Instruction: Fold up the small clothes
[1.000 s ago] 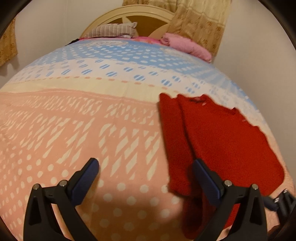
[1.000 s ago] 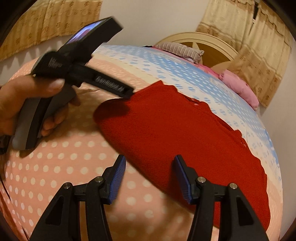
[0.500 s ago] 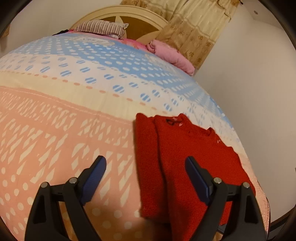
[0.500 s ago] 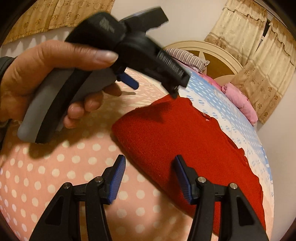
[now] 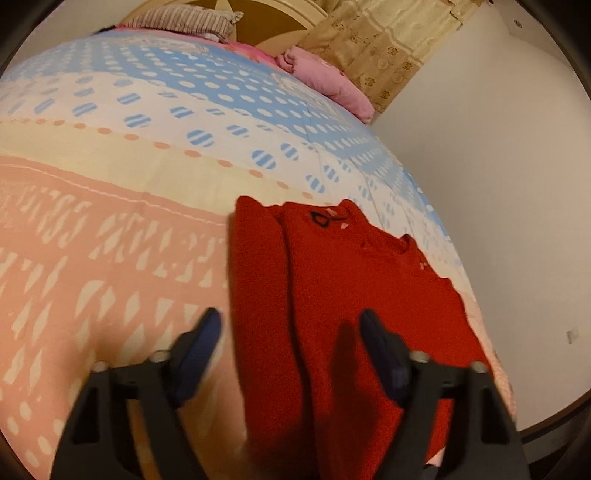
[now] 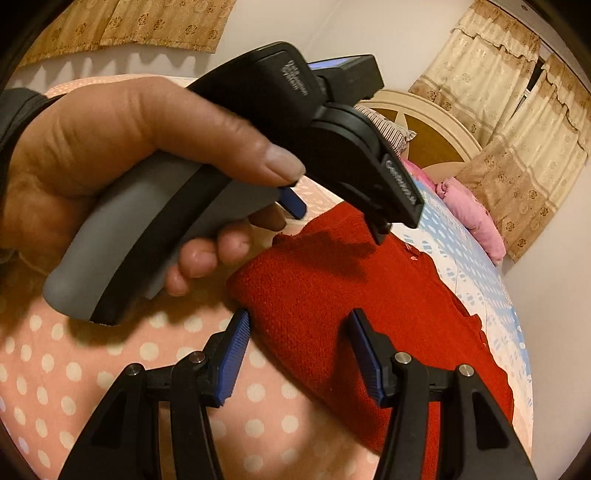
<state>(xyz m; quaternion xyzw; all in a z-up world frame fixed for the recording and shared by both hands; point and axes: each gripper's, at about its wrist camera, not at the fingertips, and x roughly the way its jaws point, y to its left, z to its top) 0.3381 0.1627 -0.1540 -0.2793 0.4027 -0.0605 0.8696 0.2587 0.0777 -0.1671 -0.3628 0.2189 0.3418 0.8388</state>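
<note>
A small red knit sweater [image 5: 343,295] lies flat on the bed near its right edge, with one side folded over onto the body. It also shows in the right wrist view [image 6: 369,302]. My left gripper [image 5: 290,341] is open and empty, hovering above the sweater's near end. My right gripper [image 6: 299,350] is open and empty, straddling the sweater's near corner. In the right wrist view the left gripper's body, held in a hand [image 6: 122,166], hangs over the sweater.
The bedspread [image 5: 110,229] is pink, cream and blue with dots. A striped pillow [image 5: 177,26], a pink bundle [image 5: 325,77] and a headboard [image 6: 424,125] stand at the far end. A wall [image 5: 498,184] runs close along the bed's right edge. Curtains [image 6: 517,110] hang behind.
My left gripper has swung right and now hovers over the sweater. In the right wrist view its body and the hand have moved closer. The right gripper has edged up to the sweater's corner.
</note>
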